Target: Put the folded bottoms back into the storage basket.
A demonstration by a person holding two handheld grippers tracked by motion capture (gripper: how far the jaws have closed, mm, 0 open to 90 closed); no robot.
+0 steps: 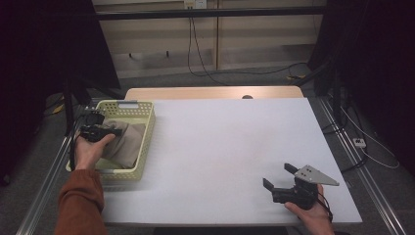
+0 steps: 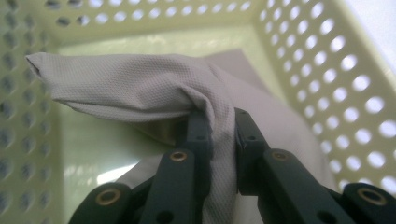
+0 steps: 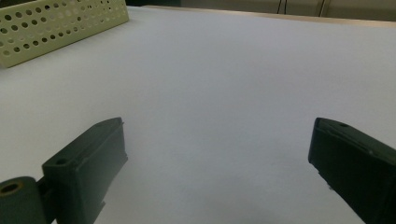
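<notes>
A beige-grey cloth (image 1: pixel 122 142) lies bunched inside a pale yellow perforated basket (image 1: pixel 146 142) at the table's left edge. My left gripper (image 1: pixel 116 132) reaches into the basket from the left and is shut on a fold of the cloth (image 2: pixel 140 88); the fabric is pinched between the two black jaws of the left gripper (image 2: pixel 219 123). My right gripper (image 1: pixel 278 177) rests low over the white table near the front right, jaws wide apart. In the right gripper view the right gripper (image 3: pixel 217 135) has nothing but bare tabletop between its jaws.
The white tabletop (image 1: pixel 230 142) spreads between the basket and my right hand. The basket's side wall (image 3: pixel 60 21) shows at the far left of the right gripper view. Cables lie on the floor beyond the table's far edge and along its right side.
</notes>
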